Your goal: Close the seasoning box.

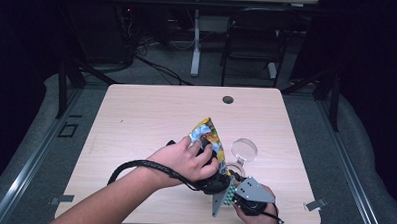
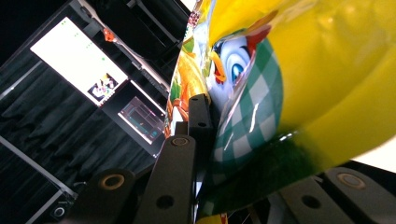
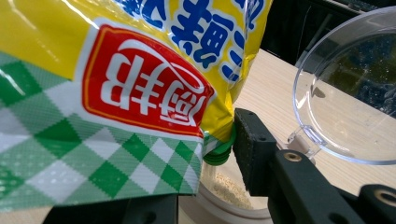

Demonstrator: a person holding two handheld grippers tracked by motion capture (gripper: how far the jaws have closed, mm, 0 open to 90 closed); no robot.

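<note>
- Gripping the yellow seasoning pouch [image 1: 208, 137] with the left gripper [image 1: 212, 165], we hold it tilted at the centre of the high view, above the near right part of the table [image 1: 136, 120].
- In the left gripper view the jaws press the pouch's green-checked lower part [image 2: 252, 126] from both sides, so that gripper is closed on the bag.
- Our right gripper [image 1: 236, 186] sits at the bottom right of the high view; in the right gripper view its jaws flank the pouch's green spout cap [image 3: 219, 151], and we judge them clamped on it.
- Below the cap stands a small container of pale granules [image 3: 229, 189], with its clear flip lid [image 3: 345, 93] open at the right of that frame.
- Risk, as we judge it: the slick foil could slide in the left jaws and swing the spout off the container, spilling granules on the table.
- A harder squeeze on the bag could push out contents in a burst, and the raised lid could be knocked by the right gripper.
</note>
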